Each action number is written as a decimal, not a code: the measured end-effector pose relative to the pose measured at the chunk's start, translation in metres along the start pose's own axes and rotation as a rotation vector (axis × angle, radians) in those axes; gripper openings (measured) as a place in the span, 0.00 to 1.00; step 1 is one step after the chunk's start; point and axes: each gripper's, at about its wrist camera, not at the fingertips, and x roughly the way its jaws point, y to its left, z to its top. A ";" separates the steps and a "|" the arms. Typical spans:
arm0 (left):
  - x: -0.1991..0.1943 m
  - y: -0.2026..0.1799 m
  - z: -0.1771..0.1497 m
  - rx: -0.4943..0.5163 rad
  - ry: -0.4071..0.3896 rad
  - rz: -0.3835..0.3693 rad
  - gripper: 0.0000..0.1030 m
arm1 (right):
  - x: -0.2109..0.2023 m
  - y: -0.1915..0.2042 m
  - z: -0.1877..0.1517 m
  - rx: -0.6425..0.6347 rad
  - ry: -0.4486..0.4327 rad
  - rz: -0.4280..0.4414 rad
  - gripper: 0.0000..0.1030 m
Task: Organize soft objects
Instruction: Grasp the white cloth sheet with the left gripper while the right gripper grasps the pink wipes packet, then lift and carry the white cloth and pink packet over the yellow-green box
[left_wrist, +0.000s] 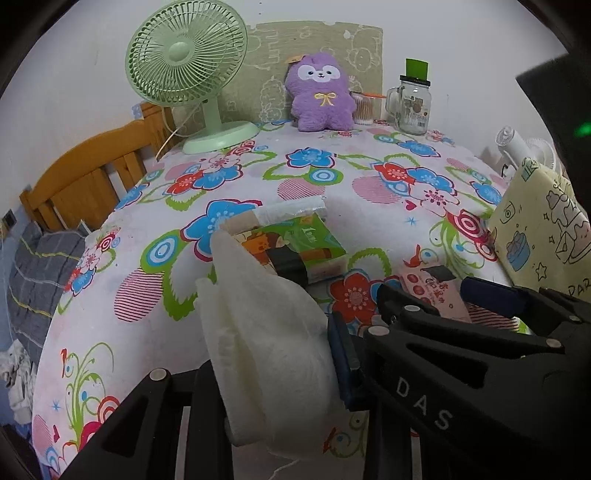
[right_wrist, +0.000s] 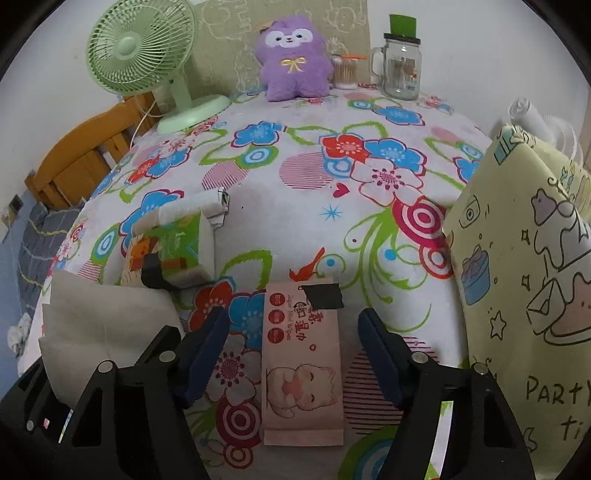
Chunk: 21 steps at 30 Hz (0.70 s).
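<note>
Left tongs (left_wrist: 280, 354): we clamp a soft folded white tissue (left_wrist: 266, 332), lifted for sorting. Right tongs (right_wrist: 293, 350): jaws apart, straddling the flat pink wet-wipes packet (right_wrist: 301, 369), ungripped.

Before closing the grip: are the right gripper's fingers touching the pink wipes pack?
Apart: right wrist view shows tablecloth between each of the fingers and the pink wipes pack.
</note>
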 end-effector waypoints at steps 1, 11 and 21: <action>0.000 -0.001 0.000 0.003 0.003 -0.004 0.30 | 0.000 0.000 0.000 -0.003 0.001 0.002 0.67; -0.005 -0.006 -0.002 -0.003 0.016 -0.021 0.28 | -0.005 -0.001 -0.003 -0.006 0.011 0.009 0.41; -0.022 -0.008 -0.002 -0.016 -0.001 -0.055 0.23 | -0.027 -0.003 -0.007 -0.013 -0.019 0.014 0.41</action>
